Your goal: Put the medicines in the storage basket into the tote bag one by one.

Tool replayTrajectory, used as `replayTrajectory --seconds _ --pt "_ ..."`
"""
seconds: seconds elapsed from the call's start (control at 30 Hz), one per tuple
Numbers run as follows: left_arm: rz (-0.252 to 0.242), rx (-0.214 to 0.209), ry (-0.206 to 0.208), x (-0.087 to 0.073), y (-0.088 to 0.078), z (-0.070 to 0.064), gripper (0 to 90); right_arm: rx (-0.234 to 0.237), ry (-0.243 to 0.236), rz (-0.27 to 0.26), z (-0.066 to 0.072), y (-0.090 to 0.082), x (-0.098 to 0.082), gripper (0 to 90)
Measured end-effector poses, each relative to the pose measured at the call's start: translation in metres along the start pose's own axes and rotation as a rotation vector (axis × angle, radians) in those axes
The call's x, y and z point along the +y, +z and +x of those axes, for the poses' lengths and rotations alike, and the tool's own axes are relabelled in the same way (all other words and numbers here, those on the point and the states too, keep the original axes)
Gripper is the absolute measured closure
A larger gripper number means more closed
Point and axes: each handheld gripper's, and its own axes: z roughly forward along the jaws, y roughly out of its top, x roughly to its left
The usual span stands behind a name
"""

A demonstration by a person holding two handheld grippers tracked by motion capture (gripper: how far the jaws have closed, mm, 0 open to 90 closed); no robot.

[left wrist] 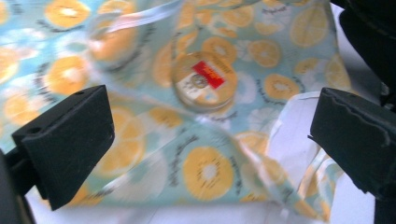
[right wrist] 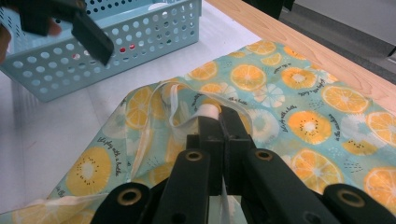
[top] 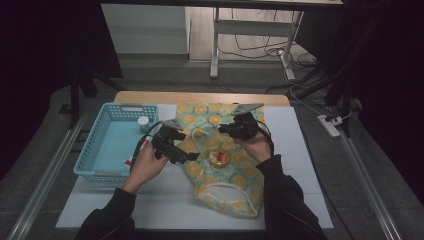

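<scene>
My left gripper [top: 186, 156] stands wide open — its two black jaws are spread far apart with nothing between them, hovering just above the orange-slice patterned bag [top: 225, 170] at the bag's left edge. From the left gripper view, a small round container with a red label [left wrist: 204, 80] lies on or just under the bag's cloth beyond the jaws; I cannot tell which. My right gripper [right wrist: 219, 114] is fully closed — its jaws are pinched on the bag's white handle strap [right wrist: 175, 112], near the bag's upper end. The light blue basket [top: 111, 145] sits just left of the bag, holding a small white-lidded jar [top: 143, 121].
</scene>
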Motion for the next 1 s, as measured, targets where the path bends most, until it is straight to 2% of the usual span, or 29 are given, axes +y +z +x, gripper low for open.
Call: replayTrajectory --seconds 0.3,0.43,0.6,0.8,0.9,1.0 --pt "-0.037 0.062 -0.050 -0.020 -0.037 0.019 0.0 -0.002 0.003 0.003 -0.001 0.000 -0.001 89.9" --pt "-0.035 0.114 -0.062 -0.029 -0.052 0.028 0.0 -0.004 0.003 0.005 -0.002 0.000 -0.001 89.9" --pt "-0.056 0.162 -0.086 -0.041 -0.069 0.037 0.0 -0.004 0.005 0.004 -0.002 0.001 -0.002 89.9" --pt "-0.056 0.211 -0.133 -0.056 -0.082 0.049 0.0 -0.005 0.002 0.011 -0.002 0.001 -0.002 89.9" --pt "-0.051 0.241 -0.140 -0.062 -0.086 0.054 0.0 -0.004 0.003 0.012 -0.002 0.002 -0.002 89.9" --pt "-0.017 0.267 -0.174 -0.066 -0.087 0.058 0.1 -0.004 0.004 0.012 -0.002 0.002 -0.002 89.9"
